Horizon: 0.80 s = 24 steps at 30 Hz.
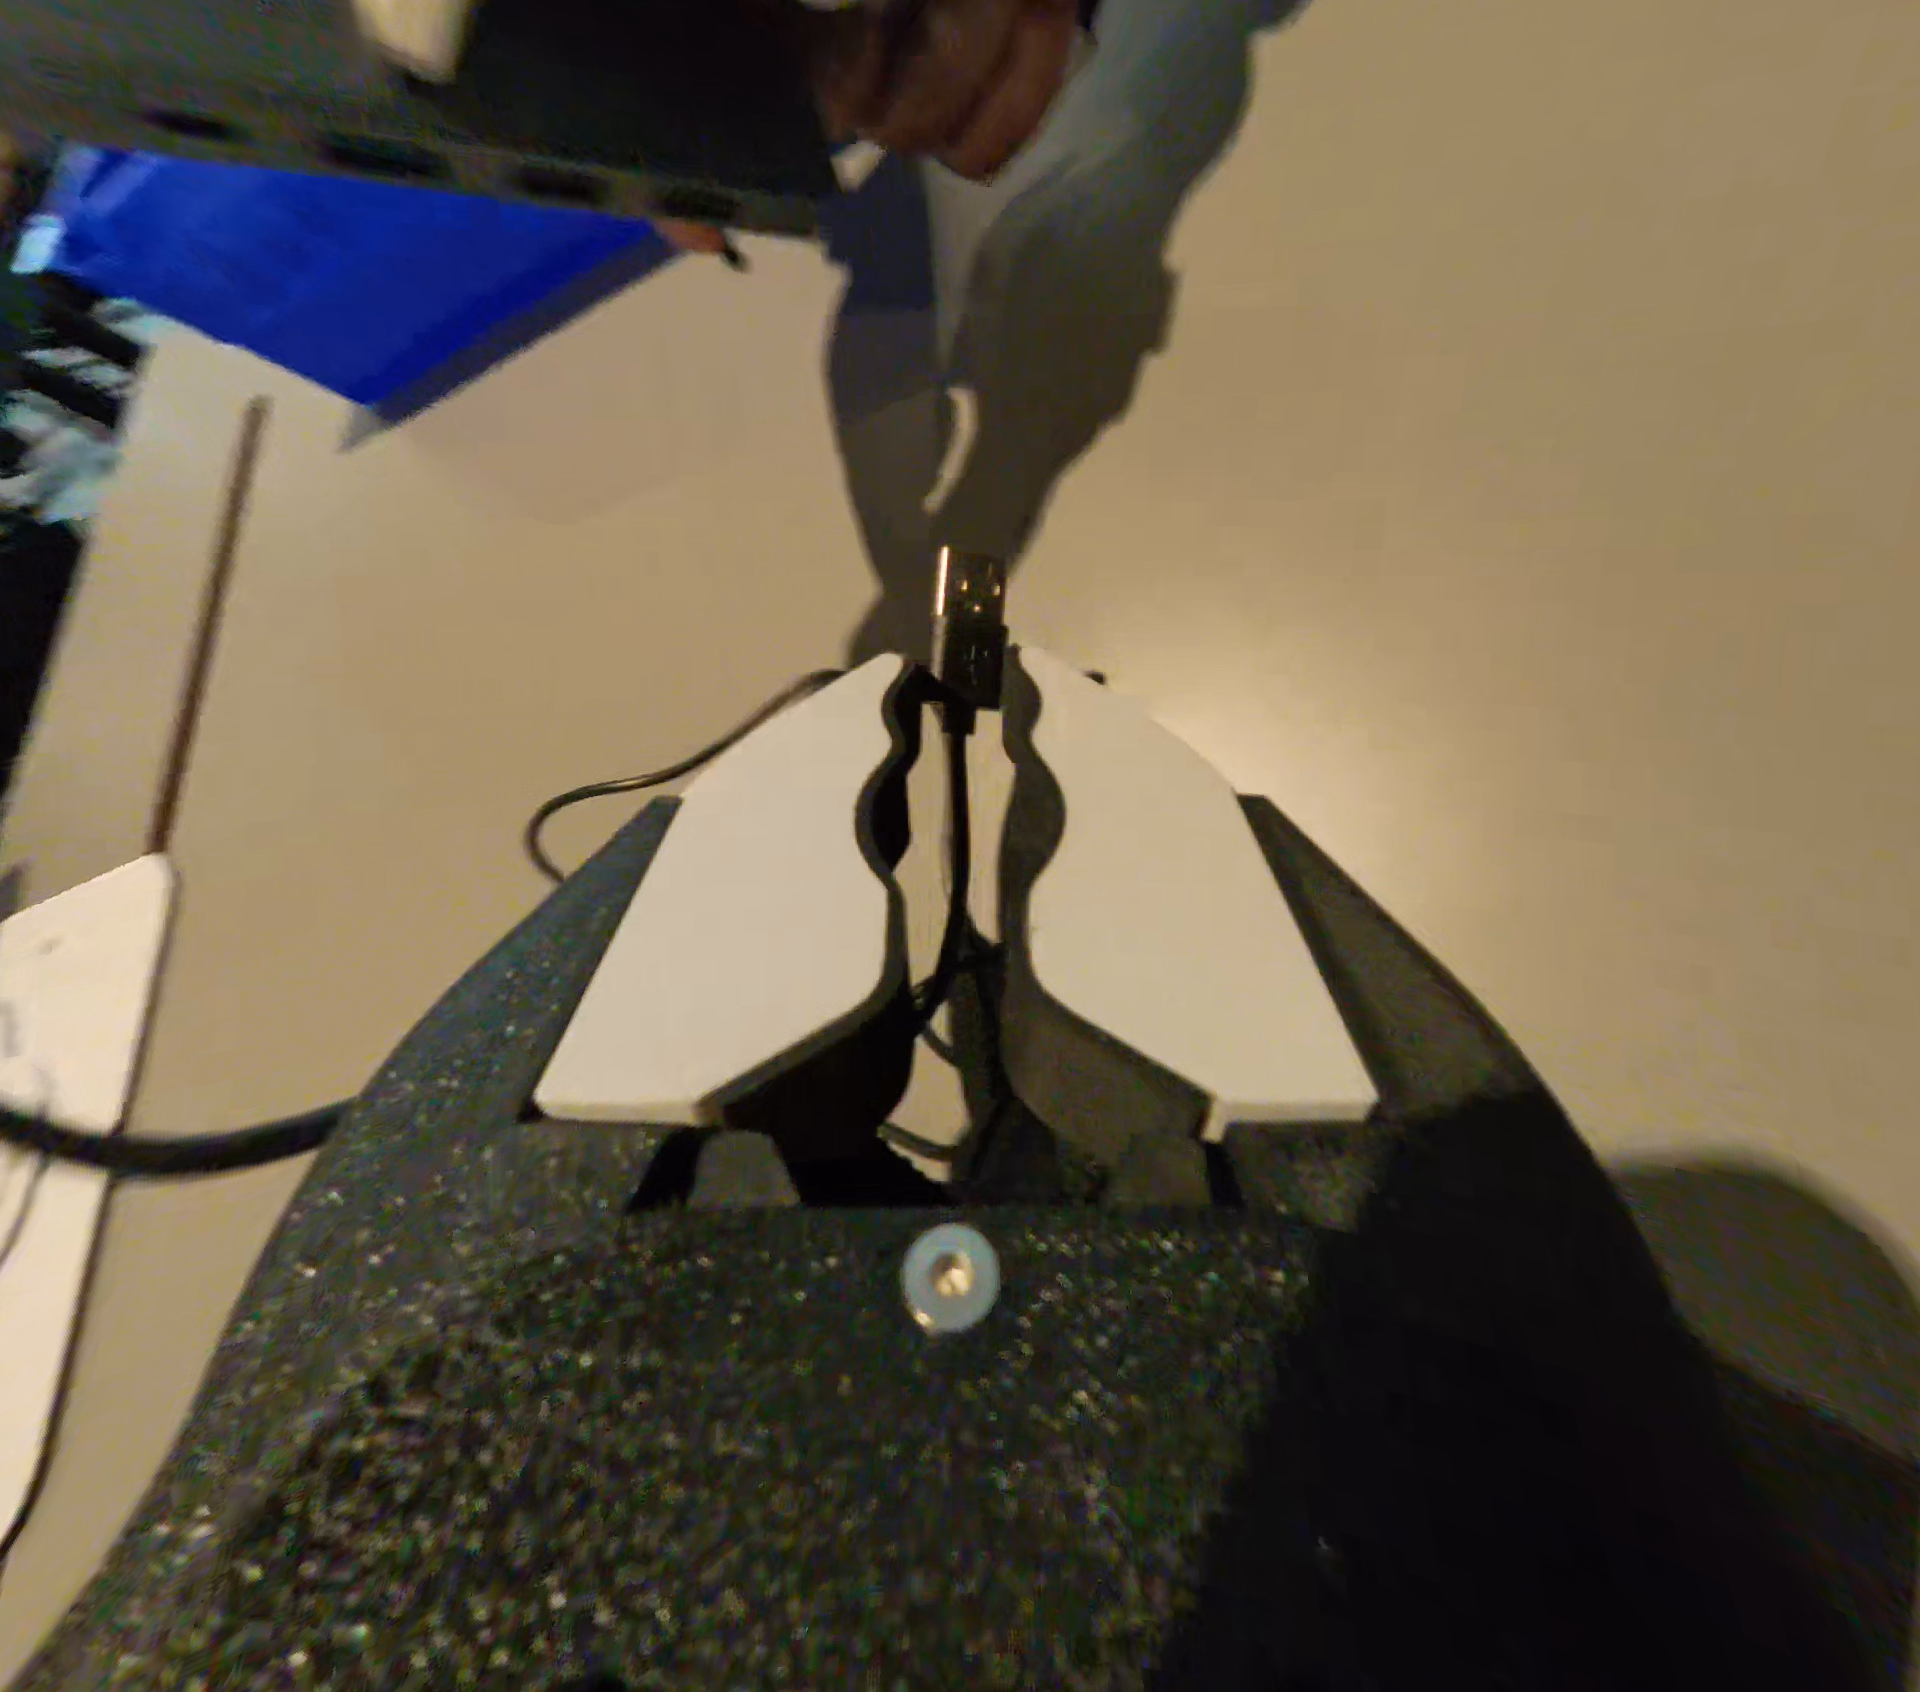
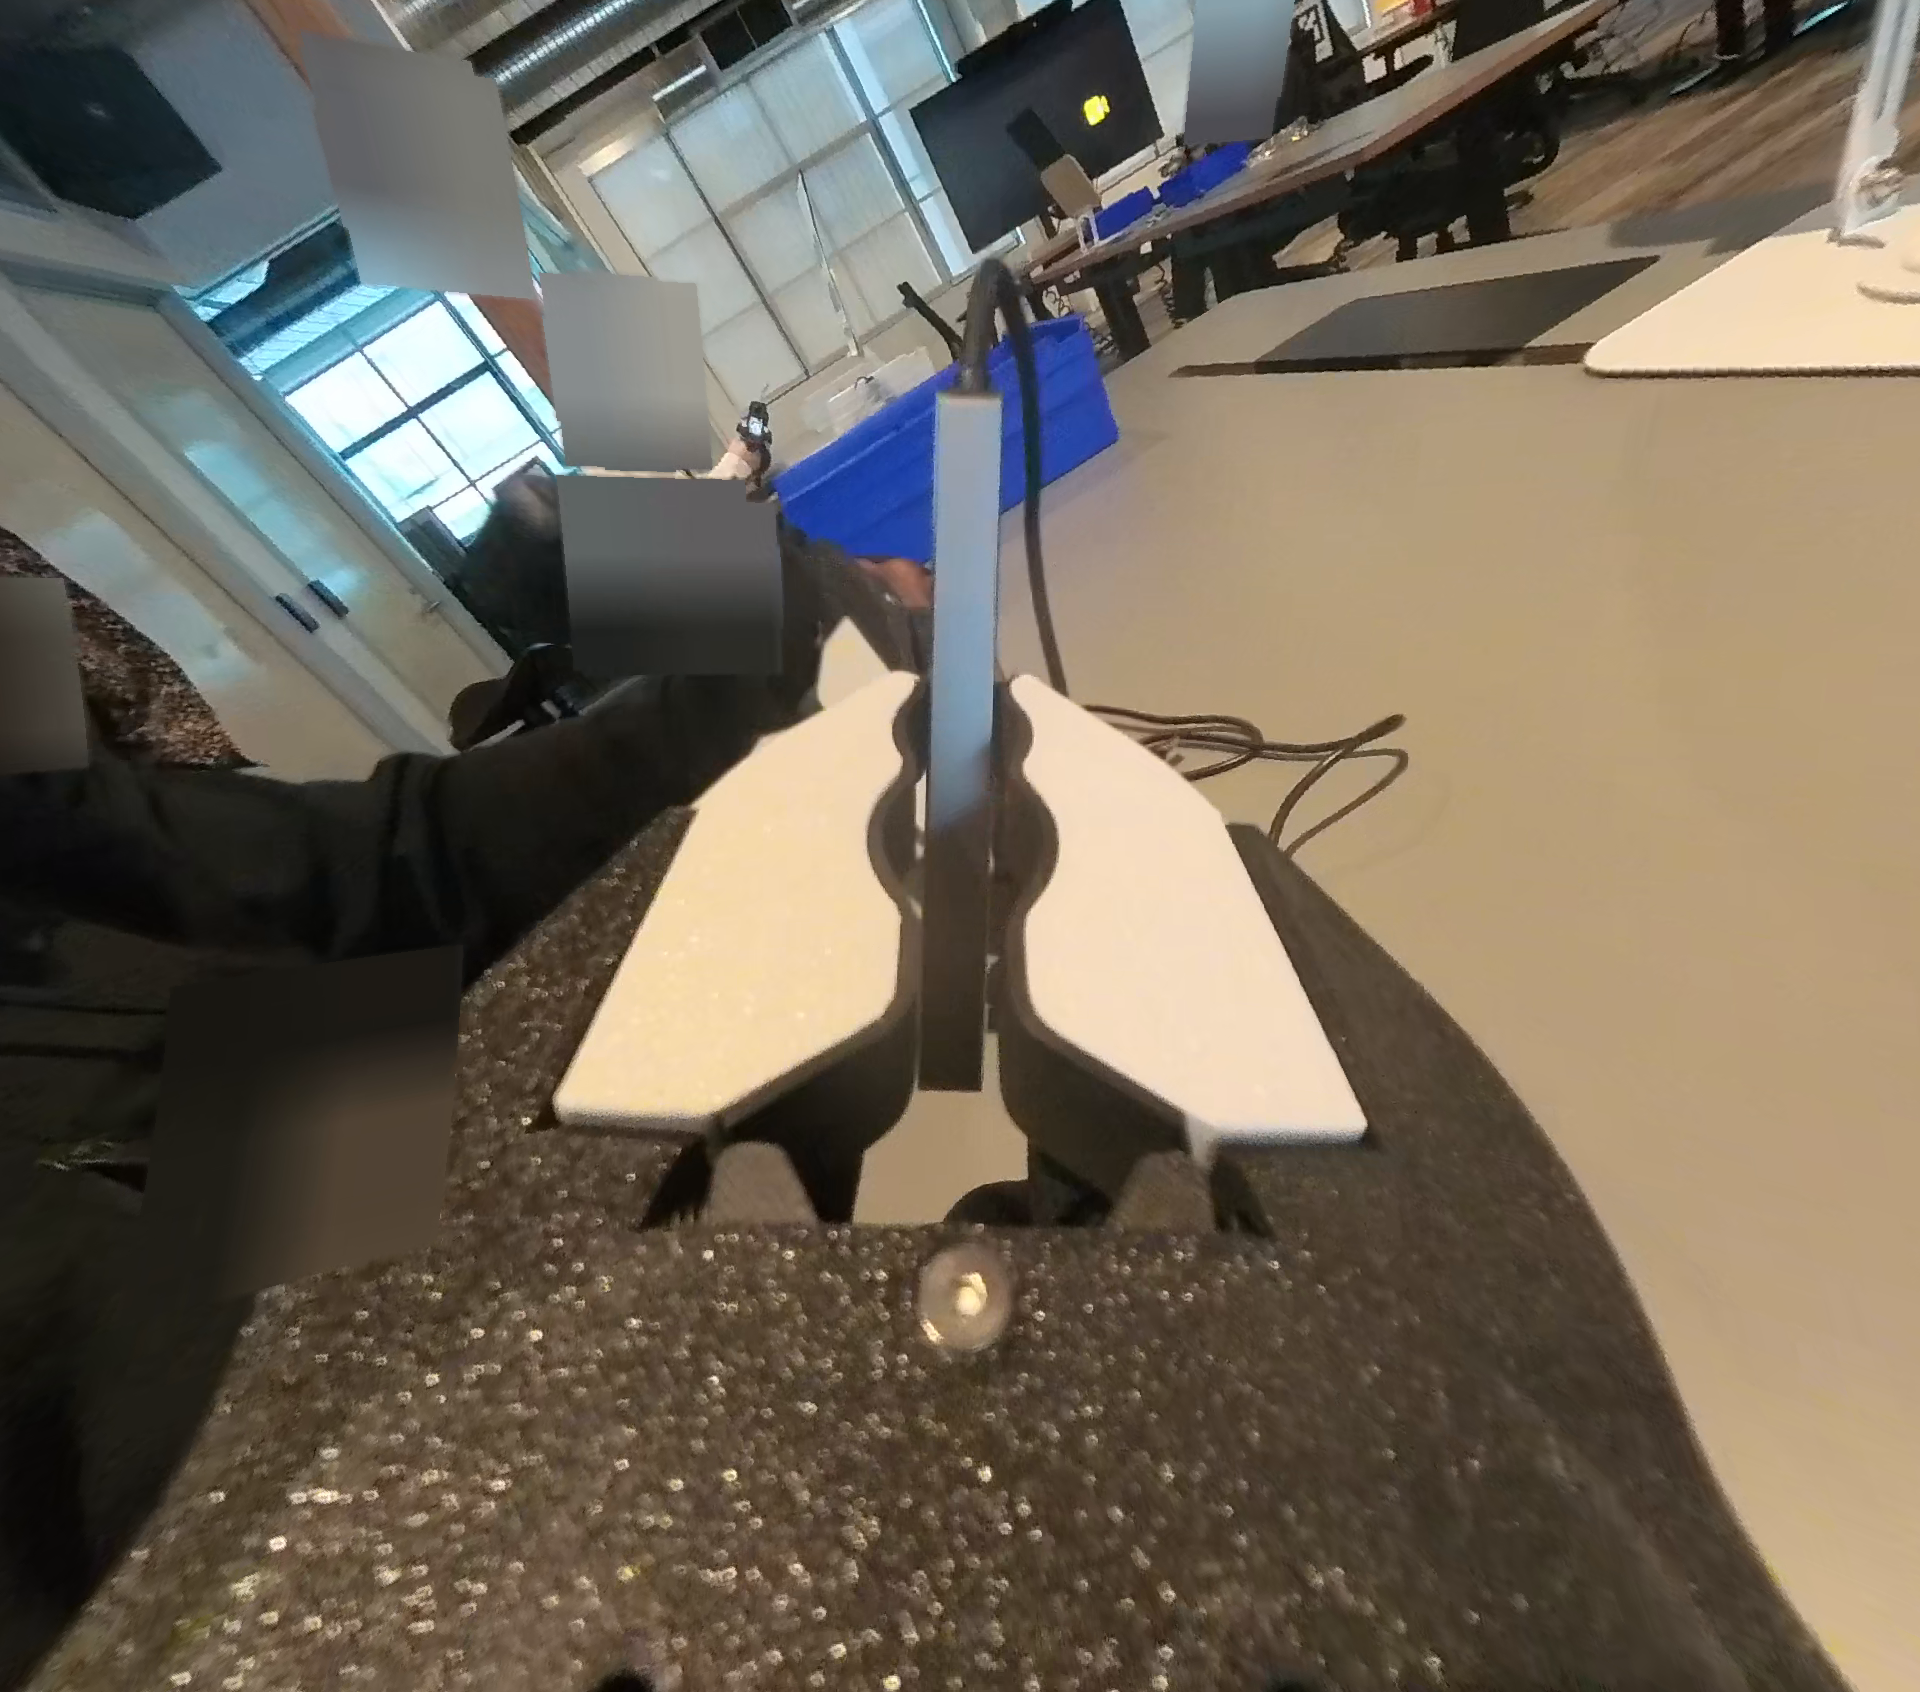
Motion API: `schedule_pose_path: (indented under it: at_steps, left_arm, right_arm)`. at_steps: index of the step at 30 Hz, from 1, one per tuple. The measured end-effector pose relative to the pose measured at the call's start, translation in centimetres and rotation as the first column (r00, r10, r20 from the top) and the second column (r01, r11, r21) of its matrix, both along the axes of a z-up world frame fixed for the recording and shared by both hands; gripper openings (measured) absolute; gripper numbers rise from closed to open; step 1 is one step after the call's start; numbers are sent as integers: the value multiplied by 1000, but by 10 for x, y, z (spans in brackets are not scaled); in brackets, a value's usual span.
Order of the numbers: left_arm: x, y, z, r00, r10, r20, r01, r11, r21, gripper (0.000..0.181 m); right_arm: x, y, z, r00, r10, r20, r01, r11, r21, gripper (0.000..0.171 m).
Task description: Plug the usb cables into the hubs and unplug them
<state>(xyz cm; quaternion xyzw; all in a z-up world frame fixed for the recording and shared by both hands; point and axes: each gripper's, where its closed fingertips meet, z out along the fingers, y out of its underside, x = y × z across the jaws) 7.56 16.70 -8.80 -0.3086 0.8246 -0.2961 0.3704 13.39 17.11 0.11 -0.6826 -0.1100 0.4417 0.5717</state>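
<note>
While left tongs (image 1: 954,674) pinch a USB plug (image 1: 971,616), right tongs (image 2: 961,686) clamp a hub (image 2: 961,707).

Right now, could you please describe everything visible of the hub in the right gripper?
The hub is a slim grey bar, metallic-looking, seen edge-on and standing upright, lifted off the table. The right gripper is shut on its lower half. A black cable leaves its top end and curves down behind it. No ports show from this side.
</note>
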Motion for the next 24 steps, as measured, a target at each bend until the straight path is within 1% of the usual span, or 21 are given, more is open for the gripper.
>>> schedule_pose_path:
  at_steps: [2,4,7,10,13,15,18,20,24]
  left_arm:
    - [5,10,19,988,130,82,-129,992,-11,14]
    - [8,18,35,955,254,151,-256,967,-2,14]
    - [12,14,56,907,347,238,-358,934,4,14]
    - [16,7,69,878,374,300,-395,919,11,14]
    - [19,6,72,851,386,355,-441,893,88,14]
    - [20,5,71,842,379,383,-460,876,145,14]
    - [21,6,66,839,391,378,-481,858,179,14]
    - [22,5,65,840,391,376,-481,858,181,14]
    - [23,3,63,847,397,353,-466,874,135,14]
  right_arm:
    - [-2,-1,1,1000,5,-22,-4,1000,5,11]
    - [-4,-1,5,998,14,-68,-13,1000,19,11]
    - [-3,-2,12,982,41,-185,-34,998,44,11]
    - [0,-3,16,958,69,-278,-56,997,55,11]
    - [-3,-5,16,952,92,-293,-77,995,61,11]
    - [-7,-3,13,960,83,-268,-70,996,57,11]
    - [-15,-2,9,976,80,-202,-69,996,60,11]
    - [-19,-2,8,982,76,-174,-66,996,65,11]
    - [-21,-2,7,987,70,-145,-60,996,72,11]
